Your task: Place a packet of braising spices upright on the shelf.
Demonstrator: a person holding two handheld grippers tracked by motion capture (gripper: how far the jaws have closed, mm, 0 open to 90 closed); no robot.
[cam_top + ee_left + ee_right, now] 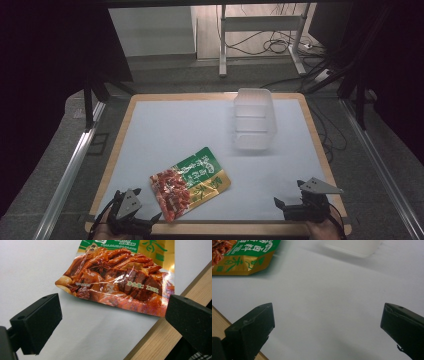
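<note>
White mat [165, 130], snack pouch [190, 183] long axis diagonal, both tools [134, 216] [299, 202] spread wide

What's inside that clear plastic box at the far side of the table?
The clear plastic box looks empty; the white mat shows through its walls. Its floor is blurry, so something small or see-through could go unnoticed.

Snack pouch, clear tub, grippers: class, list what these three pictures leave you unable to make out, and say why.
- Snack pouch: its top is cut off by the upper edge in the left gripper view; the small print is too small in the high view.
- Clear tub: blurred and cut by the top edge in the right gripper view; contents, if any, unclear.
- Left gripper and right gripper: the hands are cut off by the bottom edge in the high view.
</note>
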